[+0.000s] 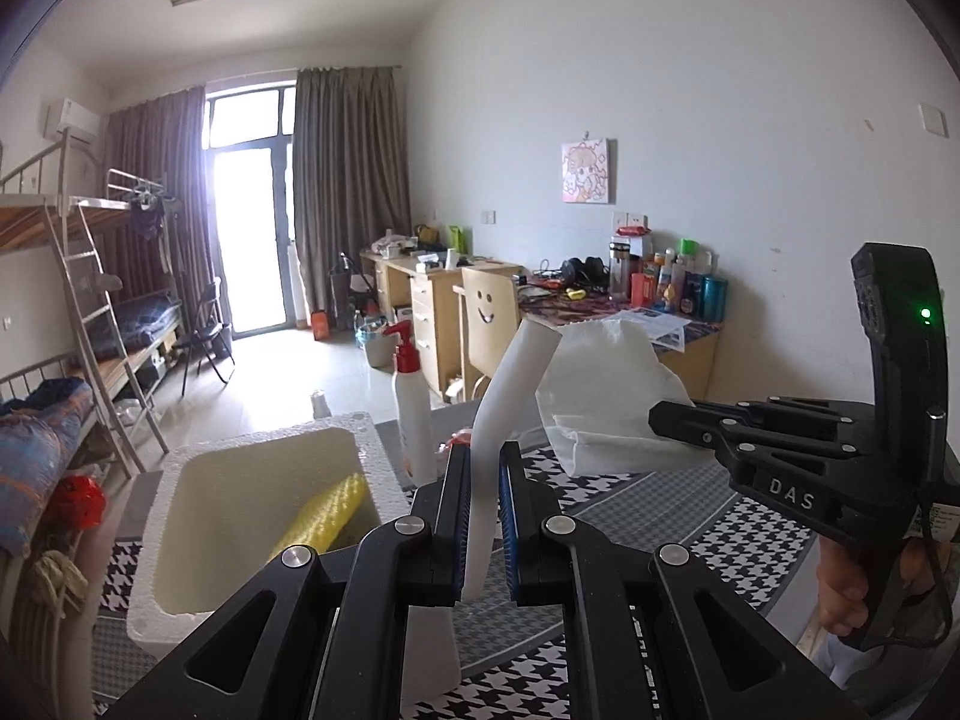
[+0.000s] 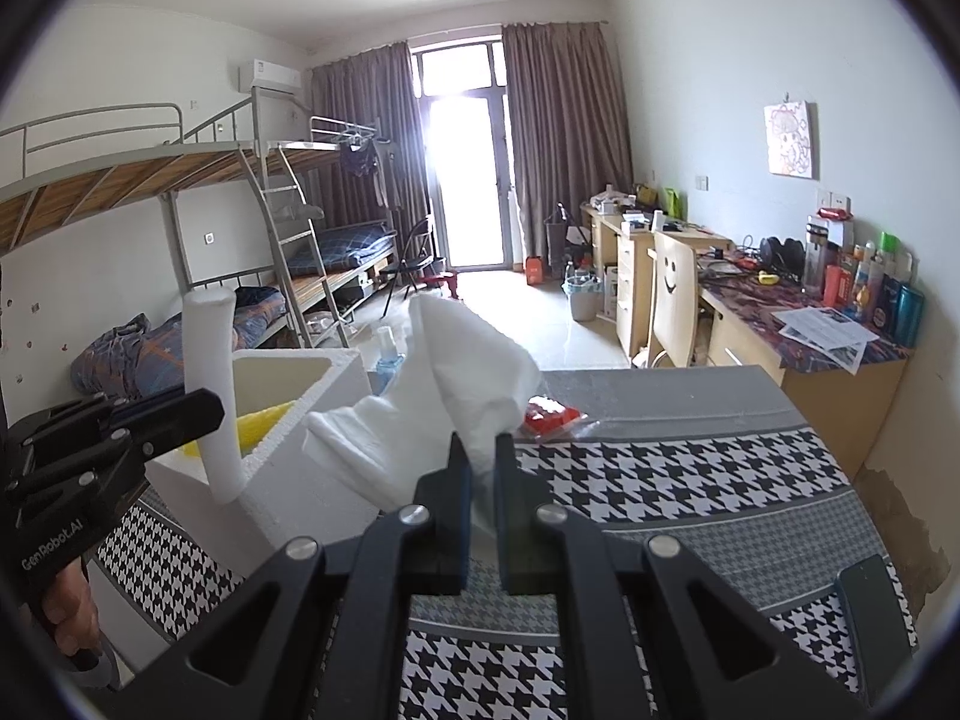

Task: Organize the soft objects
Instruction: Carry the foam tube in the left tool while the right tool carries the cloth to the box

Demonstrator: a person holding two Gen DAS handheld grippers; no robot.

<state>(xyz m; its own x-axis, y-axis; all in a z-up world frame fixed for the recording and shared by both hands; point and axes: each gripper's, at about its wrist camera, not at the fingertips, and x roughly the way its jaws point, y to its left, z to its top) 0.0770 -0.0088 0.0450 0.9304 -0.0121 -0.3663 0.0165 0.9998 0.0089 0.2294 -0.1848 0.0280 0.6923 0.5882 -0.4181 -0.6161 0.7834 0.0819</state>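
My left gripper point(image 1: 483, 462) is shut on a white foam tube point(image 1: 504, 396) and holds it upright above the table, beside the white foam box point(image 1: 180, 468). The tube also shows in the right wrist view point(image 2: 213, 384), next to the box point(image 2: 312, 420). A yellow foam net sleeve point(image 1: 324, 516) lies inside the box. My right gripper point(image 2: 480, 450) is shut on a white folded cloth point(image 2: 456, 384) and holds it lifted over the table. In the left wrist view the cloth point(image 1: 606, 396) hangs from the right gripper point(image 1: 666, 420).
The table has a black-and-white houndstooth cover point(image 2: 648, 480). A white pump bottle with a red top point(image 1: 411, 402) stands behind the box. A red packet point(image 2: 549, 417) lies on the table beyond the cloth. A desk with a chair point(image 2: 678, 294) stands along the right wall.
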